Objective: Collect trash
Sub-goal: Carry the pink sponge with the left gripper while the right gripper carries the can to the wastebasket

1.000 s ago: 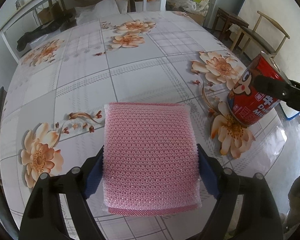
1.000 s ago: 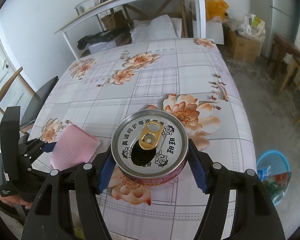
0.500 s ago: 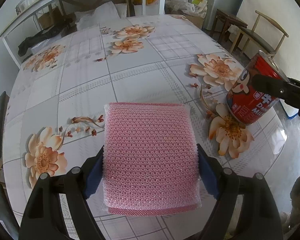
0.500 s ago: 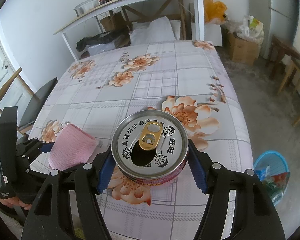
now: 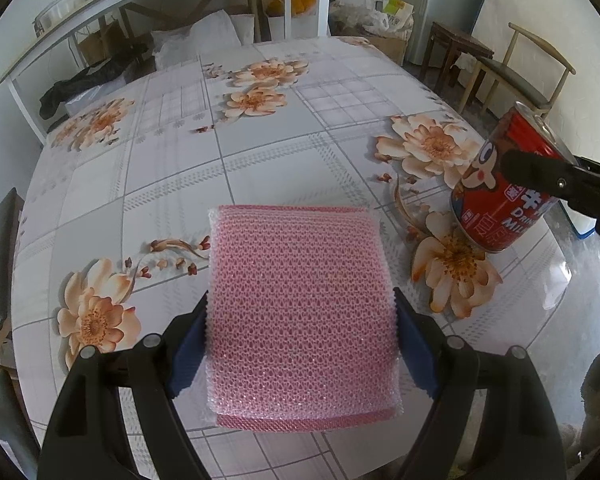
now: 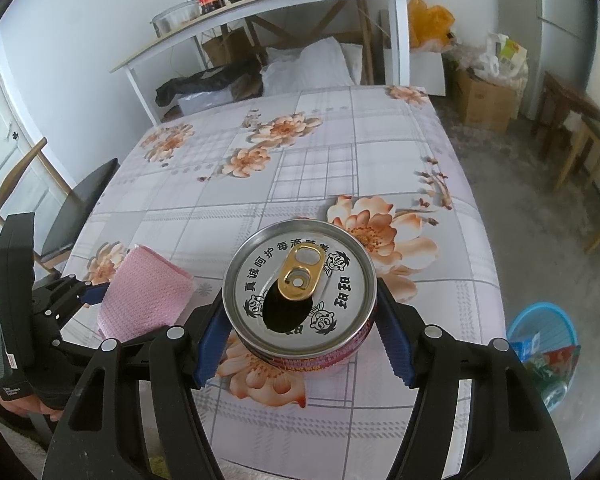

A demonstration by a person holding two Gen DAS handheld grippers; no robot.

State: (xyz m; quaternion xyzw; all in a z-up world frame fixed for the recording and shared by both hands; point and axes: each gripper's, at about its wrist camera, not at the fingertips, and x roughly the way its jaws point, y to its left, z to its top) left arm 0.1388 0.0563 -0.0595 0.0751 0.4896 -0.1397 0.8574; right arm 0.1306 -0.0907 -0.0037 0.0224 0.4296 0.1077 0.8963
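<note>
While one can (image 6: 300, 280) stands gripped, one pink foam pad (image 5: 300, 308) is clamped.

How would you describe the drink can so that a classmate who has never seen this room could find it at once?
Start at the big table with the flowered cloth and go to its near edge. There the right gripper clamps a red can between its blue-padded fingers. Unlike the soft pink bubble wrap pad beside it, it is round metal, with a silver lid and a gold pull tab.
</note>
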